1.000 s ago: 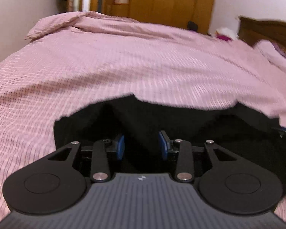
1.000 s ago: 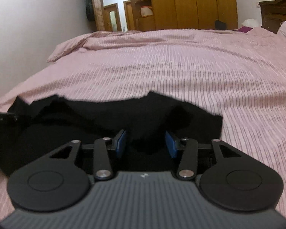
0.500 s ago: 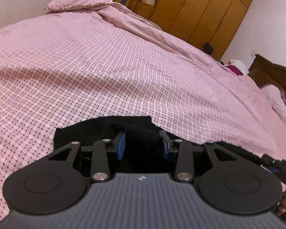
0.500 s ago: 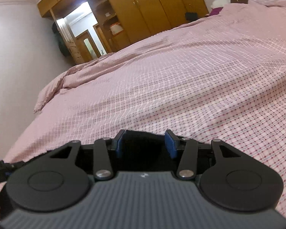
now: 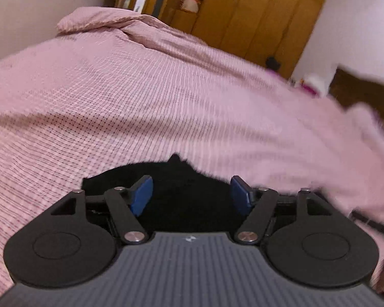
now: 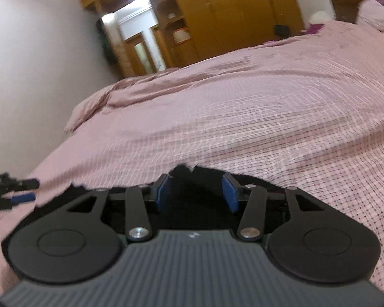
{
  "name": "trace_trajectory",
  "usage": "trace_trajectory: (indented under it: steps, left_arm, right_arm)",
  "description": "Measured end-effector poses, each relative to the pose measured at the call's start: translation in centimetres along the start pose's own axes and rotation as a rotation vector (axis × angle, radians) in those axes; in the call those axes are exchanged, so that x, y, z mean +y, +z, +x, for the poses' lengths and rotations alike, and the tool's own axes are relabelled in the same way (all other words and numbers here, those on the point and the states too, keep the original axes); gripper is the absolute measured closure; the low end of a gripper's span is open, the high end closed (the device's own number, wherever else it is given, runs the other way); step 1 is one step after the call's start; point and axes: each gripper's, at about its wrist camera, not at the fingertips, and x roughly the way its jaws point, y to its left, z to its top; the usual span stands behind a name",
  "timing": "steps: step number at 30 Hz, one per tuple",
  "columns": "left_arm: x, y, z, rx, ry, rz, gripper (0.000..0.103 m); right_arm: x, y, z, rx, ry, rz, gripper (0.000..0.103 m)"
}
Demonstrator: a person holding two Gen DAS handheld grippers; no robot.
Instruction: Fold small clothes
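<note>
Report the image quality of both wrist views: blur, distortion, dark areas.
Left wrist view: motion blur smears the headboard and the bedspread on the right; the black garment between the open left tool pads reads as detail-free black. Right wrist view: wardrobe soft, fisheye tilts the room, doorway overexposed; right tool sharp.

My L gripper (image 5: 190, 194): jaws wide apart over black garment (image 5: 189, 179) lying on pink checked bed (image 5: 140, 107); R side blurred.
</note>
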Motion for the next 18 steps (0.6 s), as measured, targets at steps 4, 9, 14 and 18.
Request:
trace_trajectory:
  steps: [4,9,14,18]
  left_arm:
    - [-0.7,-1.8,1.8,0.057,0.116,0.137,0.031]
    - [-0.4,-3.4,3.8,0.070,0.188,0.202,0.031]
    - [0.4,-3.4,4.4,0.074,0.179,0.183,0.028]
    - [-0.4,-3.0,3.7,0.088,0.205,0.202,0.028]
  right_arm:
    - [0.7,-0.4,1.8,0.060,0.015,-0.030,0.054]
    - [-0.1,-0.7,5.8,0.146,-0.067,-0.026,0.057]
    - [-1.1,-1.3,7.0,0.125,-0.088,0.015,0.058]
    - [-0.8,-1.2,6.0,0.110,-0.096,0.025,0.058]
